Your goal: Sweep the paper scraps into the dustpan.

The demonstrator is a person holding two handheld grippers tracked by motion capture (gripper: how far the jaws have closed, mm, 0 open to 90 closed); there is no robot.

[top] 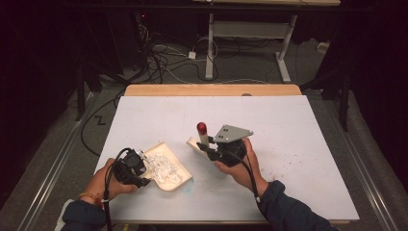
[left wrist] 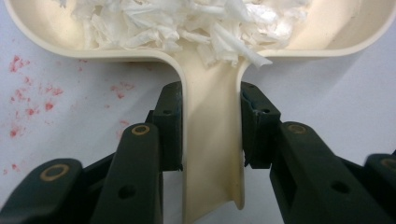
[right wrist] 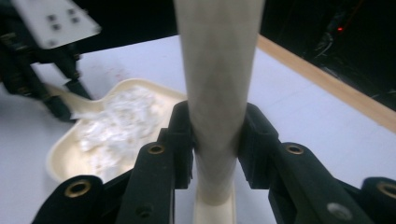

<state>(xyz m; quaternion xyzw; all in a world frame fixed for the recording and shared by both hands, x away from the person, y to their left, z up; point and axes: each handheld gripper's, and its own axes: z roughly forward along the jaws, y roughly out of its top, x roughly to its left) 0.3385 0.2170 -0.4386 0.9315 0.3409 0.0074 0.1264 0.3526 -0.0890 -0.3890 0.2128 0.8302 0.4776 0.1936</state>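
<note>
Between the left gripper's point(left wrist: 211, 128) jaws sits the cream dustpan's point(left wrist: 212, 154) handle, clamped; the right gripper point(right wrist: 215, 140) clamps the brush handle point(right wrist: 215, 70) upright; no writing readable.

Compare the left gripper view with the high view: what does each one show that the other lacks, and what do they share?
Left gripper view alone: the black jaws closed on either side of the cream dustpan's handle, and red specks on the white table beside it.
High view alone: the right gripper gripping a cream brush with a red-tipped handle, both of the person's hands, and the floor with cables beyond the table.
Both: the dustpan holding white shredded scraps, held by the left gripper.
</note>
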